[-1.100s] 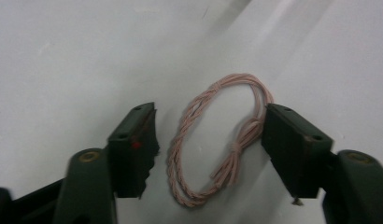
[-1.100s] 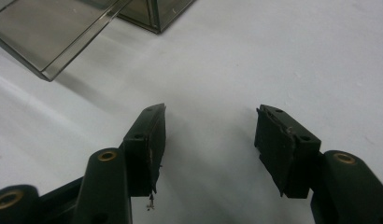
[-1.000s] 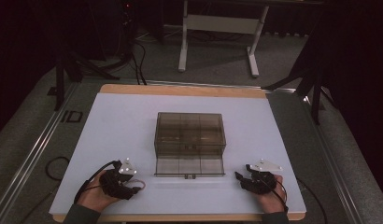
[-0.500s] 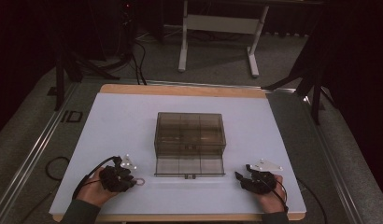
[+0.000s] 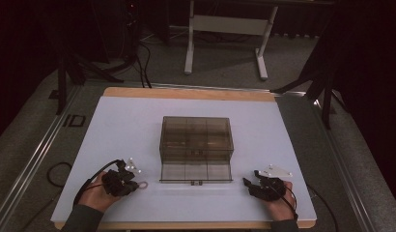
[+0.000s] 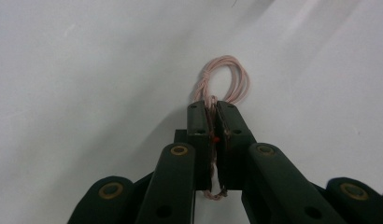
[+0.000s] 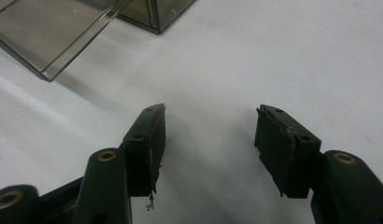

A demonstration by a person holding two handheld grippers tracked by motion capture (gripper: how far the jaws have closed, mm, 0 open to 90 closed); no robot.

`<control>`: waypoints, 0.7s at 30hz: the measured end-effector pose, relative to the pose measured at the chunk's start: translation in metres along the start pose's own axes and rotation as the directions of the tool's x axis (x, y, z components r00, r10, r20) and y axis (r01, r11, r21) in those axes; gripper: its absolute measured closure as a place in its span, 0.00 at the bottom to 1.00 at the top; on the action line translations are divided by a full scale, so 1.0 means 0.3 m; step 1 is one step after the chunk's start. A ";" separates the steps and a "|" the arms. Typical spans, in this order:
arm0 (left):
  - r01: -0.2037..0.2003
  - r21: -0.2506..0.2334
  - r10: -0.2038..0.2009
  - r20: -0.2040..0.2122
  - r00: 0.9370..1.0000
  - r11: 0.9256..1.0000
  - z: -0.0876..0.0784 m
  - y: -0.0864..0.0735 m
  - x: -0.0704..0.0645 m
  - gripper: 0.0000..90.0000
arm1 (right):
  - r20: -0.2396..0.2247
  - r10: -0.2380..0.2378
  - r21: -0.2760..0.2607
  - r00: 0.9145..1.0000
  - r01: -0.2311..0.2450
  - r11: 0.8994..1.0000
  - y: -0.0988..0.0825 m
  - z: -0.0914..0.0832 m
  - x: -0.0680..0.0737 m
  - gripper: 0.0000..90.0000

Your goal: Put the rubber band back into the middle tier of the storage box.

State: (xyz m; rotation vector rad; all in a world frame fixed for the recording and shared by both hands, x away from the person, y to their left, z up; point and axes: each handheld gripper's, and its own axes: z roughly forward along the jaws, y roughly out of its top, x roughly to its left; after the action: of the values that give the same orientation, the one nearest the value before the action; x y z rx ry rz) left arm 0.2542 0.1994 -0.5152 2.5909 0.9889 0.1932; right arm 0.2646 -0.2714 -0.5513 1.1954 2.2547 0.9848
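Left gripper view: the left gripper (image 6: 211,116) has just been closing its 2 jaws, and they now pinch a small coil of pinkish wire (image 6: 223,81), whose loop sticks out past the tips at 12 o'clock over the white table (image 6: 77,70). In the high view the coil (image 5: 142,184) lies at 3 o'clock of that gripper (image 5: 131,182), near the smoky clear box (image 5: 196,140), at about 8 o'clock from it. The box's lid (image 5: 196,172) is folded open toward the person. The right gripper (image 7: 208,135) rests with jaws apart and nothing between them, at 4 o'clock of the box
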 end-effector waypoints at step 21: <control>-0.009 -0.008 0.009 0.022 1.000 1.000 -0.064 0.031 0.022 0.95 | 0.000 -0.001 -0.001 1.000 0.001 1.000 0.000 0.000 -0.001 0.47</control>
State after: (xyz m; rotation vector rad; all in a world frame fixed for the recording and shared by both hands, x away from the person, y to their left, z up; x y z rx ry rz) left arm 0.2601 0.2028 -0.4940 2.5850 0.9668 0.1709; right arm 0.2648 -0.2716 -0.5514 1.1939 2.2543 0.9857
